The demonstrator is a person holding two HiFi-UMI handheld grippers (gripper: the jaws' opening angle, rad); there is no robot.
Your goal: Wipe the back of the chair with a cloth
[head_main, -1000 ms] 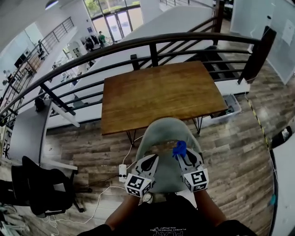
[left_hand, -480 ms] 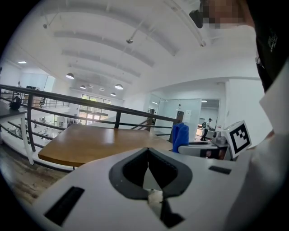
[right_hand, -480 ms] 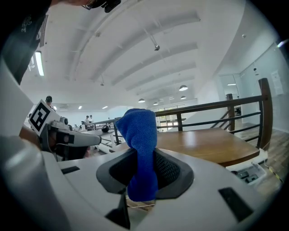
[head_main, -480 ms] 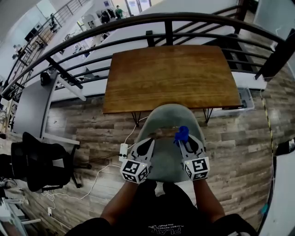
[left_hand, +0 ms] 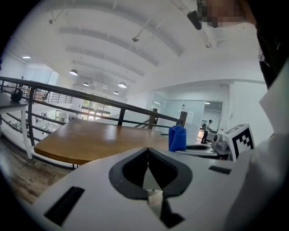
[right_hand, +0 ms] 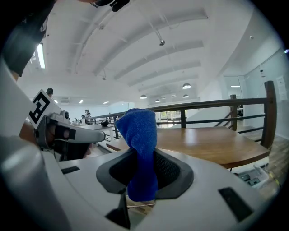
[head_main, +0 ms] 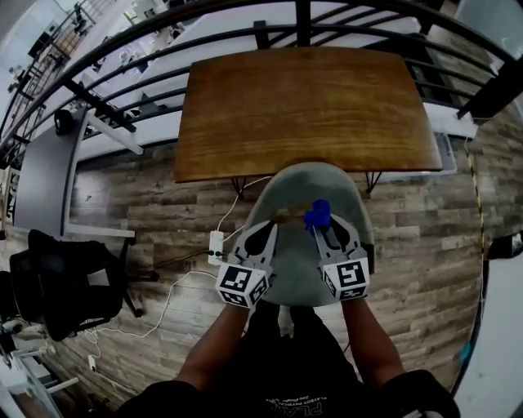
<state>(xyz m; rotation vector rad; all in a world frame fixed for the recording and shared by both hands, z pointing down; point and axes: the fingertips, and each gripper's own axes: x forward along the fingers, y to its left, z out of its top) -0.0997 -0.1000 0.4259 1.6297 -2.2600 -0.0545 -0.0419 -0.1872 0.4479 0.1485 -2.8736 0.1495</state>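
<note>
A grey-green chair (head_main: 304, 189) stands below me, pushed close to a wooden table (head_main: 302, 106). Both grippers hover side by side over its seat. My right gripper (head_main: 321, 224) is shut on a blue cloth (head_main: 317, 214), which stands up out of its jaws as a bunched roll (right_hand: 140, 149). My left gripper (head_main: 266, 231) is shut with nothing between its jaws (left_hand: 147, 155). From the left gripper view, the blue cloth (left_hand: 177, 138) sticks up just to the right. The chair's back is partly hidden under the grippers.
A dark metal railing (head_main: 245, 20) runs along the far side of the table. A black office chair (head_main: 61, 282) stands to the left on the wood floor. A white power strip (head_main: 216, 247) and cables lie on the floor beside the grey-green chair.
The head view has tipped further down, so table and chair slid lower and closer. Both grippers keep their places over the chair, the cloth still held in the right one.
</note>
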